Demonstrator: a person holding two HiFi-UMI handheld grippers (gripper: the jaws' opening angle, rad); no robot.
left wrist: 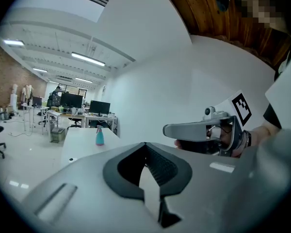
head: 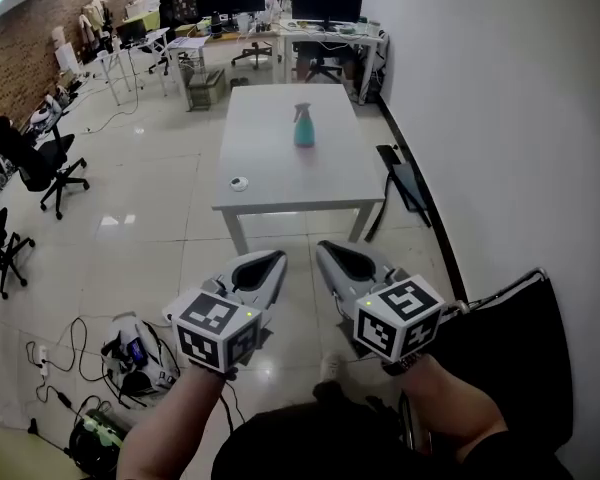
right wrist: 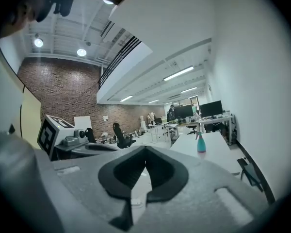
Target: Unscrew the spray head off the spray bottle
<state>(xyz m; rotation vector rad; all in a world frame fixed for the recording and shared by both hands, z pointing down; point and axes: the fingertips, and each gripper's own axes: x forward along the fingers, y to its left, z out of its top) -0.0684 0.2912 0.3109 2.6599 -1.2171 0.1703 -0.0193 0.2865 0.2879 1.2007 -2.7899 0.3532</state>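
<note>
A teal spray bottle (head: 304,126) with a spray head stands upright near the middle of a white table (head: 270,183), far ahead of me. The same bottle is small in the left gripper view (left wrist: 100,136) and in the right gripper view (right wrist: 201,143). My left gripper (head: 277,257) and right gripper (head: 322,249) hang side by side over the floor, well short of the table. Both are shut with nothing between their jaws. The right gripper also shows at the right of the left gripper view (left wrist: 167,130).
A small round white object (head: 239,182) lies on the table's near left part. A dark folded chair (head: 407,183) leans by the right wall. Office chairs (head: 35,161) stand at left, cables and gear (head: 130,360) lie on the floor near my left arm. Desks with monitors (head: 325,5) fill the back.
</note>
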